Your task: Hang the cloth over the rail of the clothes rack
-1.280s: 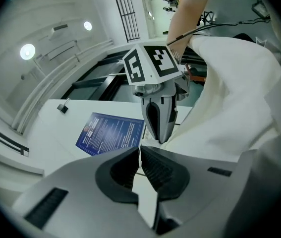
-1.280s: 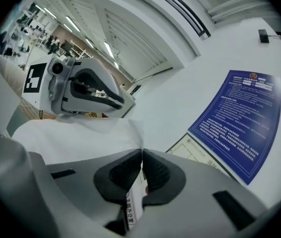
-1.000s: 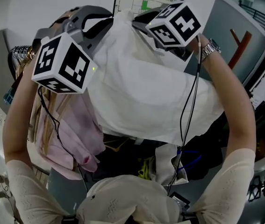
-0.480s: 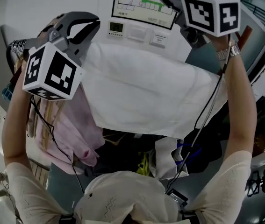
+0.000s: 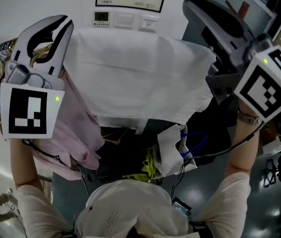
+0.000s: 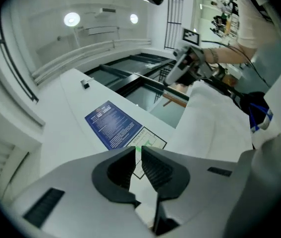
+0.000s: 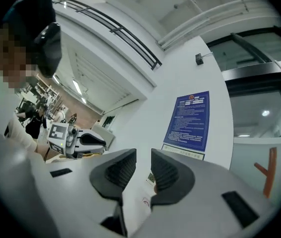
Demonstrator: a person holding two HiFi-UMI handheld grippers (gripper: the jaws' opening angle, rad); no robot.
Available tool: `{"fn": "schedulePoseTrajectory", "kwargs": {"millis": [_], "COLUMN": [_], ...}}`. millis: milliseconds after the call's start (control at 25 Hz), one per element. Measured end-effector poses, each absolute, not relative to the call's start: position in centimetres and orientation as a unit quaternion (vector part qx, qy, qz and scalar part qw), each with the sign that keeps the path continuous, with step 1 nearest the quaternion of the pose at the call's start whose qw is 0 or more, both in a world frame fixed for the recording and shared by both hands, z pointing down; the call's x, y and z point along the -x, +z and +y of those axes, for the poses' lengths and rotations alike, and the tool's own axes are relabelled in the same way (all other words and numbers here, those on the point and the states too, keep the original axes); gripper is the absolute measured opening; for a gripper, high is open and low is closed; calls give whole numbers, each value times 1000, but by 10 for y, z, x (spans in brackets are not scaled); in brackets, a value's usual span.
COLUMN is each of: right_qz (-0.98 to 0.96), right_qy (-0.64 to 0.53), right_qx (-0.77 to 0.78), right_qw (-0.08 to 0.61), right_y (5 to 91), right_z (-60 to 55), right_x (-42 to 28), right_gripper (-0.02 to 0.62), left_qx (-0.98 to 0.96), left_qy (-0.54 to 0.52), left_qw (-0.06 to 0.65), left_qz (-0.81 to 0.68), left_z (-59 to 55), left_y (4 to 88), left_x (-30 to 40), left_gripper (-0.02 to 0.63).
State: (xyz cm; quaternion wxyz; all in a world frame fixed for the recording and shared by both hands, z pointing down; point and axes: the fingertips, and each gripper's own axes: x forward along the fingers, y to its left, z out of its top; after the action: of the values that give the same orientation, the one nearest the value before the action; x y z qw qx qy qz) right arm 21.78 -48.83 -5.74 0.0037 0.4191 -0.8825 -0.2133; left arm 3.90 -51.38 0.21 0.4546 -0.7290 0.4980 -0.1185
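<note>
The left gripper has its fingers drawn narrow. Only a slit stays open at the tips, and a corner of the white cloth is pinched deeper in, toward their roots. The right gripper is set the same way: its fingers stand close together, with a strip of the same cloth caught low between them.

In the head view, the cloth is stretched flat and wide from one pair of fingers across to the other. It is held up high, and its lower edge hangs free below both grippers. Seen from the left gripper view, the sheet runs away to the right of the fingers toward the other gripper.

A pale pink garment hangs below the left fingers, just beside the cloth's left edge and partly behind it. Beyond the fingertips of both grippers is a white wall carrying a blue poster. A row of small wall panels sits just above the cloth's top edge, between the two pairs of fingers.
</note>
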Motion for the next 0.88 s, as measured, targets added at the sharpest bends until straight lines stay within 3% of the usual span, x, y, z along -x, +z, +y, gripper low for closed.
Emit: {"fn": "schedulePoseTrajectory", "kwargs": {"millis": [160,360,600,720,880], "right_qz": [-858,-778,-773,-757,-770], "right_qy": [-230,-223,-135,-133,-112], "right_qx": [-459,-586,-618,-638,-627], "right_qw": [-17,37,-54,-41,-46], "right_y": [8,82,87,87,92], "right_z": [-451,-449,-455,-463,-474], "right_x": [-258,-324,-379,-392,-381], "right_gripper": [97,109,110,109,109], "left_qx": [773,780,804,805,839], "left_qy": [-37,-3,16,6,43], "left_qw": [353,268,142,138,76], "left_qz": [527,566,578,577,537], "left_z": [-494,-497,-525,-532,-541], "left_y": [39,91,120,122,119], "left_x": [-25,-2,16,10,12], "left_gripper": [58,119,130,130,130]}}
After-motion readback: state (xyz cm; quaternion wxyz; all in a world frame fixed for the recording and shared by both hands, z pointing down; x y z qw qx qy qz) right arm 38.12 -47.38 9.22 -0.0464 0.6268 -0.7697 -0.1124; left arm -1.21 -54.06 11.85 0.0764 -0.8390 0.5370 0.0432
